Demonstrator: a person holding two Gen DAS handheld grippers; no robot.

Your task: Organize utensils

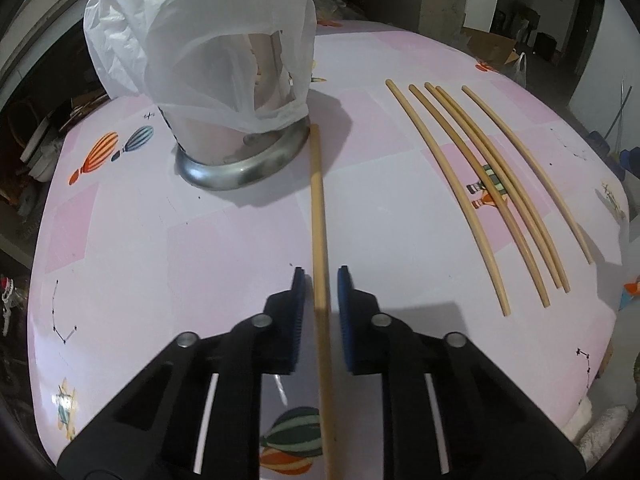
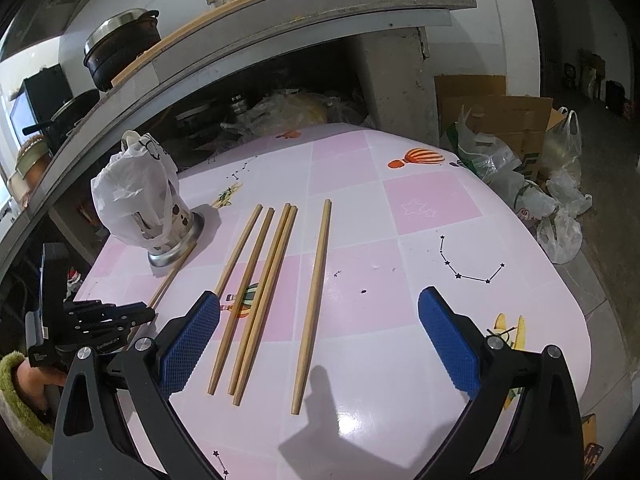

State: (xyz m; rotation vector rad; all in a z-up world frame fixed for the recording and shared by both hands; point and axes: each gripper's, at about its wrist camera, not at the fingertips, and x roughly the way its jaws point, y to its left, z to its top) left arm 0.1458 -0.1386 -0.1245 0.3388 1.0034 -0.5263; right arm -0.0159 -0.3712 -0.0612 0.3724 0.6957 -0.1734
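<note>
A single wooden chopstick [image 1: 320,220] lies on the pink table [image 1: 160,260], its far end next to the steel base of a utensil holder [image 1: 240,164] that is wrapped in a white plastic bag [image 1: 200,40]. My left gripper [image 1: 320,276] is shut on this chopstick near its middle, down at the tabletop. It also shows in the right wrist view as the left gripper [image 2: 146,314] on the chopstick [image 2: 172,272] beside the holder [image 2: 176,248]. Several more chopsticks [image 1: 496,184] lie side by side to the right. My right gripper [image 2: 320,294] hangs open above the near ends of those chopsticks [image 2: 269,280].
A person's hand in a green sleeve [image 2: 16,380] holds the left gripper. Behind the table runs a stone counter with a pot [image 2: 120,48] on it. Plastic bags [image 2: 520,184] and a cardboard box [image 2: 500,116] sit past the table's right edge.
</note>
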